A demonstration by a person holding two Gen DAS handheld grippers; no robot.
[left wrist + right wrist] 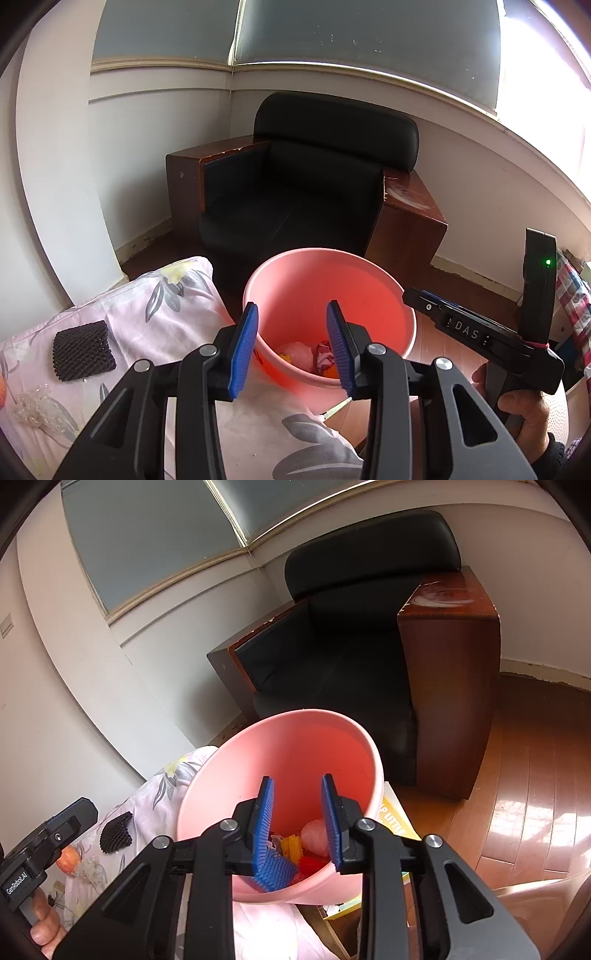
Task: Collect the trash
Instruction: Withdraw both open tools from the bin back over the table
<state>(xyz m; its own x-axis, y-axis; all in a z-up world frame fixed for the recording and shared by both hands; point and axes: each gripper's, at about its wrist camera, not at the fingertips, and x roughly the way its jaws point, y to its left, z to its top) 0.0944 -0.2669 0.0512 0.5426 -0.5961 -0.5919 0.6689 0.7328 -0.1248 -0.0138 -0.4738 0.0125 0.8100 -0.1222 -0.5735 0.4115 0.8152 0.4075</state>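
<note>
A pink bucket (pixel 332 280) stands beside the bed, holding a pink wad (pixel 297 354), a red and white wrapper (pixel 324 356) and orange scraps. My left gripper (pixel 292 306) hangs over its near rim, open, with nothing between the blue pads. In the right wrist view my right gripper (pixel 297 778) is above the same bucket (pixel 295 738), its jaws apart and empty; a pink wad (pixel 314 836) and a yellow wrapper (pixel 290 847) lie below. On the floral sheet (pixel 155 332) lie a black foam net (pixel 83 350) and crumpled clear plastic (pixel 33 410).
A black armchair (pixel 295 192) with brown wooden sides fills the corner behind the bucket. A reddish fruit (pixel 68 860) sits on the bed near the foam net (pixel 116 832). A yellow box (pixel 395 819) lies under the bucket's right side. Wooden floor (pixel 517 775) spreads to the right.
</note>
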